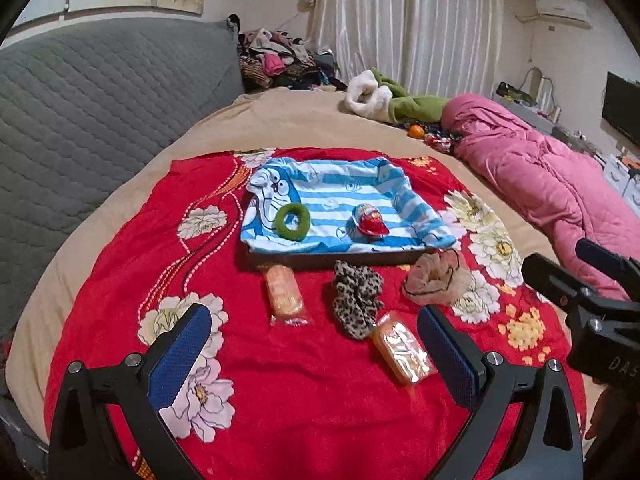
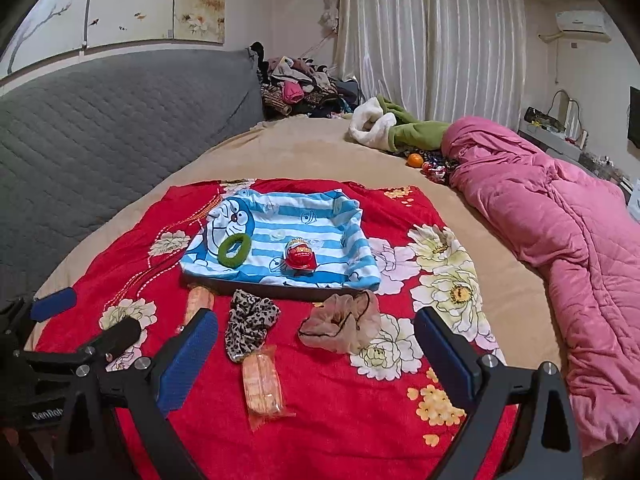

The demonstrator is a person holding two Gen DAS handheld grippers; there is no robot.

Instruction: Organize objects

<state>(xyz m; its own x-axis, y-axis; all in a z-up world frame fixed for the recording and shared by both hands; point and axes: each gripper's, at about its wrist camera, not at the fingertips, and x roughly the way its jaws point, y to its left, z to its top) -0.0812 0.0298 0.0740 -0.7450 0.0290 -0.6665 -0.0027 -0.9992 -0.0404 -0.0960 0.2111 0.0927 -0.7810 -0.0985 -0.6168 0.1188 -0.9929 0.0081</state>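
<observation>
A shallow tray lined with a blue-striped cartoon cloth sits on a red flowered blanket. In it lie a green hair ring and a red toy egg. In front of the tray lie two orange wrapped snack packs, a leopard scrunchie and a beige sheer scrunchie. My left gripper is open and empty above the near blanket. My right gripper is open and empty, over the snack pack.
A grey quilted headboard stands left. A pink quilt lies right. A green and white garment, an orange and wrapped sweets lie at the far side. The right gripper shows at the left wrist view's right edge.
</observation>
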